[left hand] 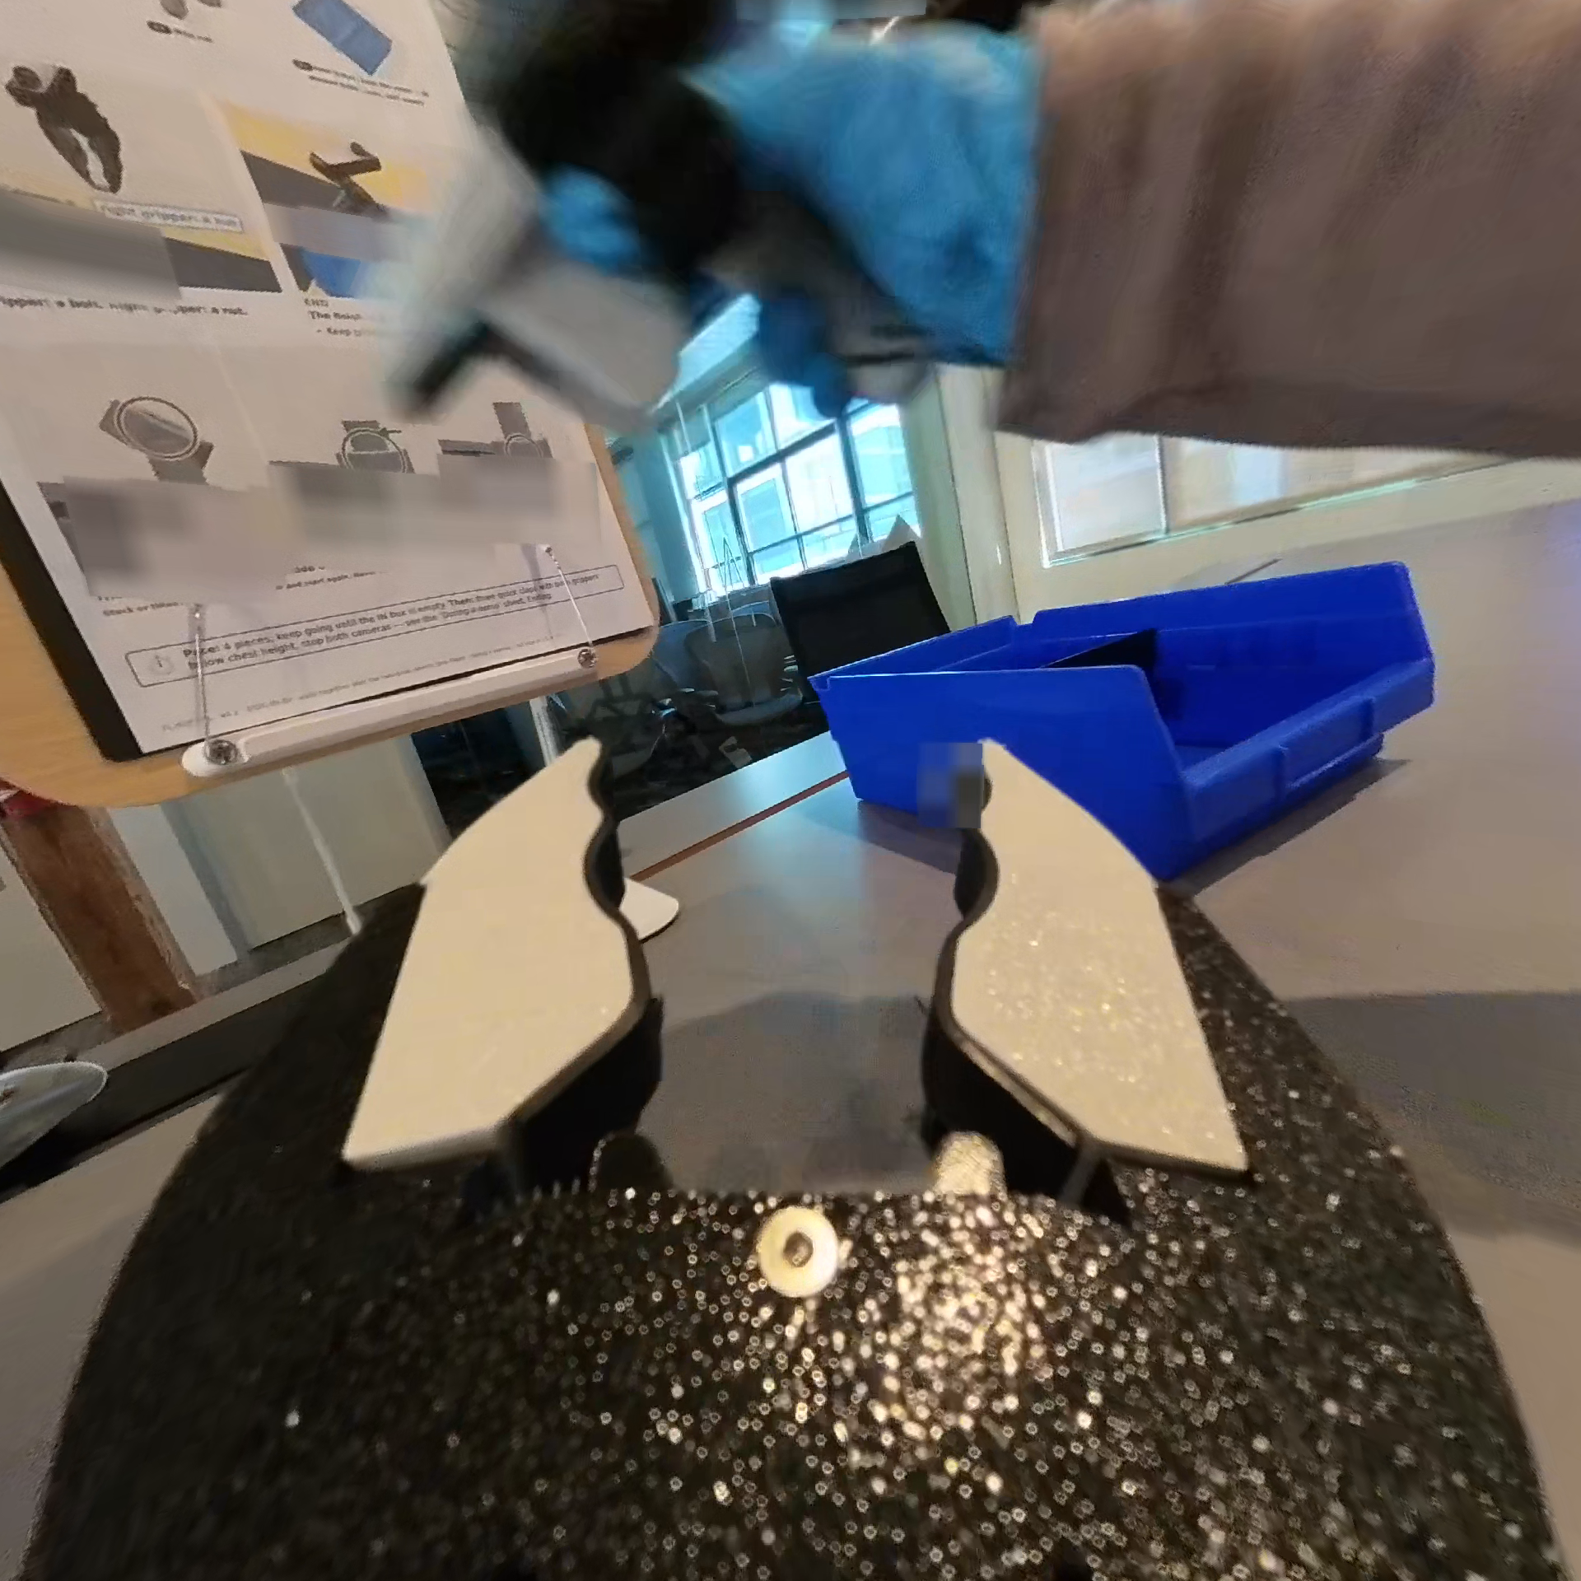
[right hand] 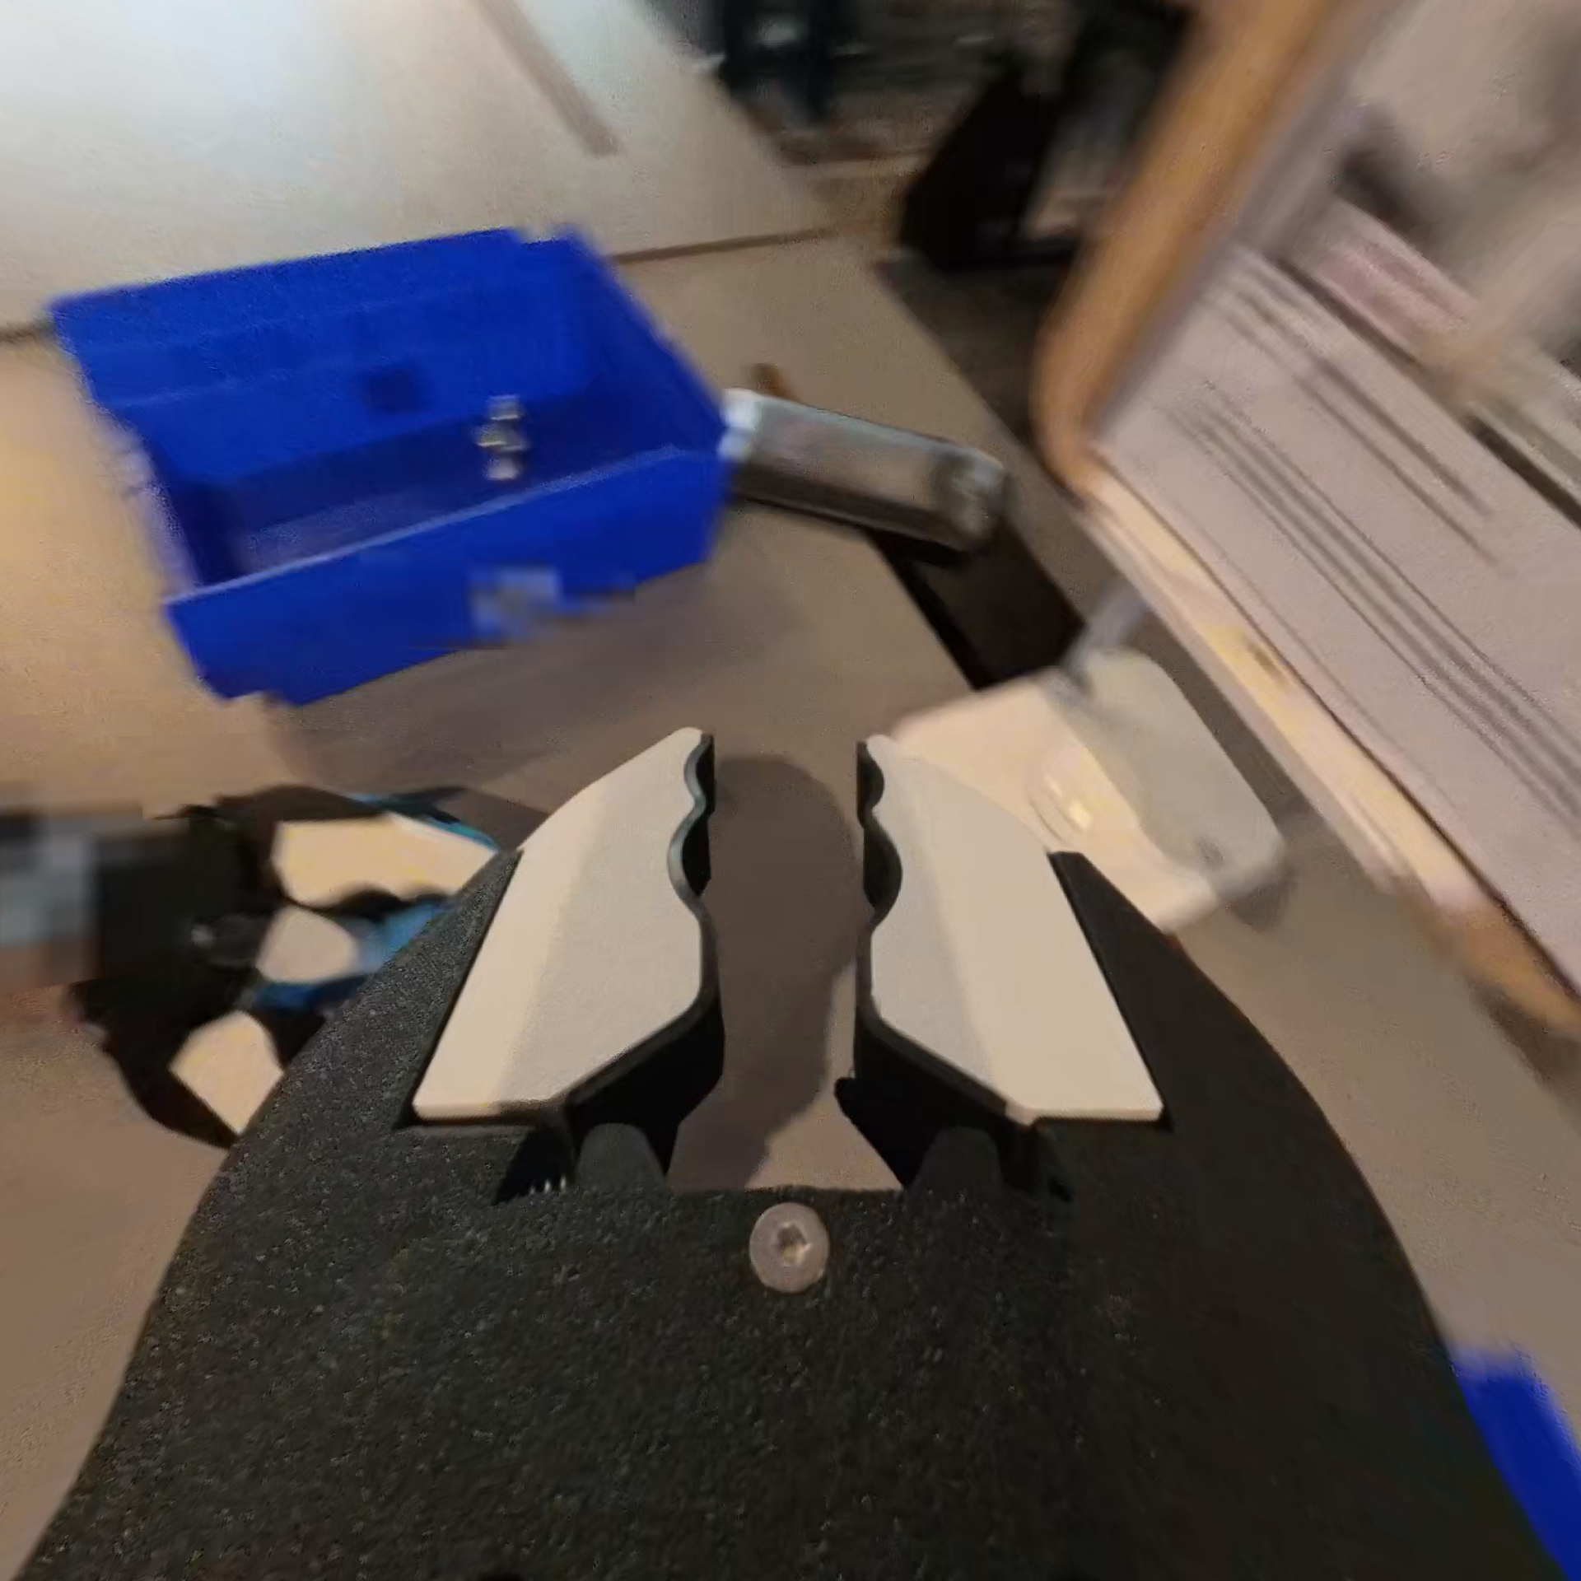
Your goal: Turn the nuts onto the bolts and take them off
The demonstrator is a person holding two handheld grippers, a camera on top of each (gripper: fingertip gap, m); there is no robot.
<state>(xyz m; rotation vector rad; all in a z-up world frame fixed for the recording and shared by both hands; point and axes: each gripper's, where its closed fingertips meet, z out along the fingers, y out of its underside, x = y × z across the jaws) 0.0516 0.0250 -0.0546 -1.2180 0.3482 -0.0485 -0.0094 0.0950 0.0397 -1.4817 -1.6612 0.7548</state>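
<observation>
The left gripper (left hand: 791,821) hovered above the table (left hand: 1412,941) with jaws spread wide, empty. The right gripper (right hand: 783,791), held in a blue-gloved hand (left hand: 873,188), hung higher, jaws narrowly parted.

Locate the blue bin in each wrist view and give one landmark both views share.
Left wrist view: blue bin sits right of centre on the grey table.
Right wrist view: blue bin sits upper left, blurred.
Shared landmark: the wood-edged instruction board.
</observation>
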